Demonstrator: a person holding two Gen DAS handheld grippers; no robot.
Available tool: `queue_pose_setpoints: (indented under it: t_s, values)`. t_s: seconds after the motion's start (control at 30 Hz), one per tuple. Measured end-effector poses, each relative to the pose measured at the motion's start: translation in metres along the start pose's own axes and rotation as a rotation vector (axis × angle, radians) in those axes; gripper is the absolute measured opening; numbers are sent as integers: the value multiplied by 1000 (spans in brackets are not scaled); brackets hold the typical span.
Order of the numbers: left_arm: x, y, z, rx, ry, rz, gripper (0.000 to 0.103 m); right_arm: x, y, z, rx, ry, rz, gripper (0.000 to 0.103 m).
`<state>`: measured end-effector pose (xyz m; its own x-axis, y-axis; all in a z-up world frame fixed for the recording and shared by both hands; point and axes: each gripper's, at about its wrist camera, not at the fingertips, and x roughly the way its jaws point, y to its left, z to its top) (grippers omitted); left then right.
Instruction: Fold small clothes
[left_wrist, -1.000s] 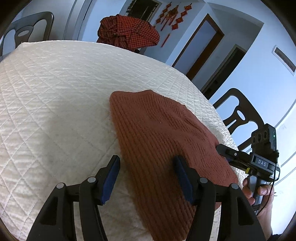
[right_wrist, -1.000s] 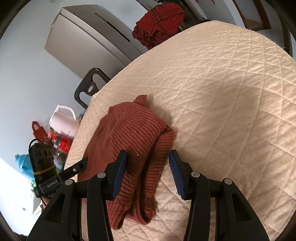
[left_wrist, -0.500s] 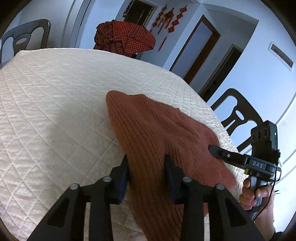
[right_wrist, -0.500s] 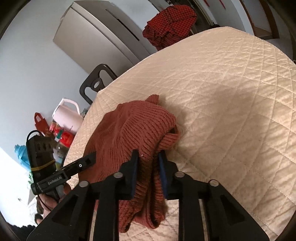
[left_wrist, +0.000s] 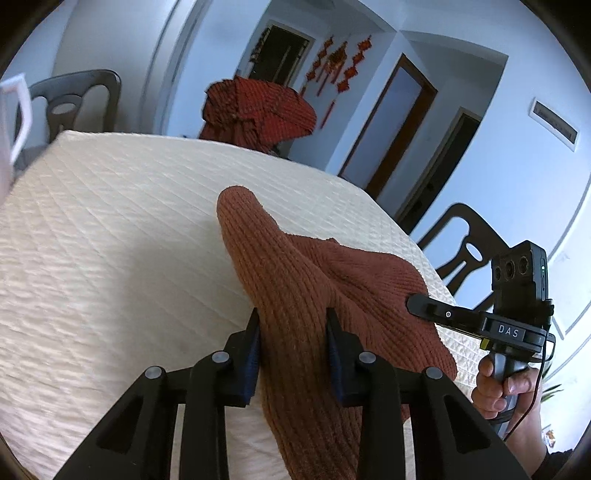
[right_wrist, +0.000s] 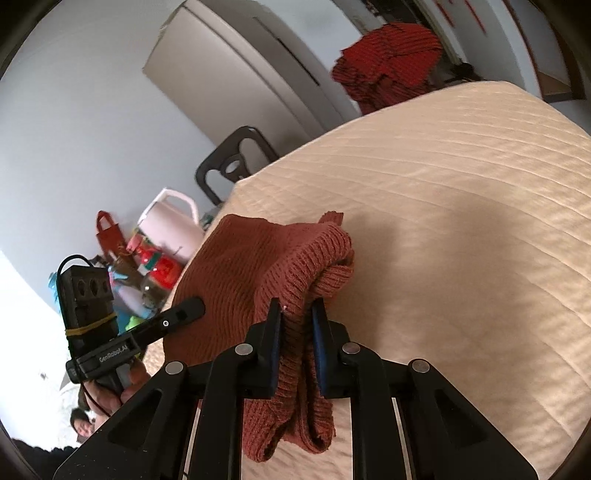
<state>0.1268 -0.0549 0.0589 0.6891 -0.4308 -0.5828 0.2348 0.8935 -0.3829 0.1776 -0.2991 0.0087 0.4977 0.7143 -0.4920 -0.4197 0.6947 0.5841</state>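
Both your grippers have just closed on the rust-brown ribbed knit garment (left_wrist: 325, 295) and begun raising its near edge off the cream quilted table cover (left_wrist: 110, 229), so the fold is starting. Your left gripper (left_wrist: 293, 339) clamps a thick ridge of knit; your right gripper (right_wrist: 297, 332) pinches the bunched edge, probably a sleeve. Both point forward and moderately downward. The garment's far end rests on the cover.
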Motion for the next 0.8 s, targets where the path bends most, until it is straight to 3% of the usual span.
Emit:
queue_pose_setpoints:
  t_s: [0.5,0.67,0.8]
  values:
    - [-34,107,35,-53,-40,158,33,115,68,27,-62,100,144,15]
    - [-25,149,10,-110,-2,184,34,152,61,19,-58,165,135,15]
    - [-19,172,-13,-191,5,179,43,160,43,11,-14,196,108,19]
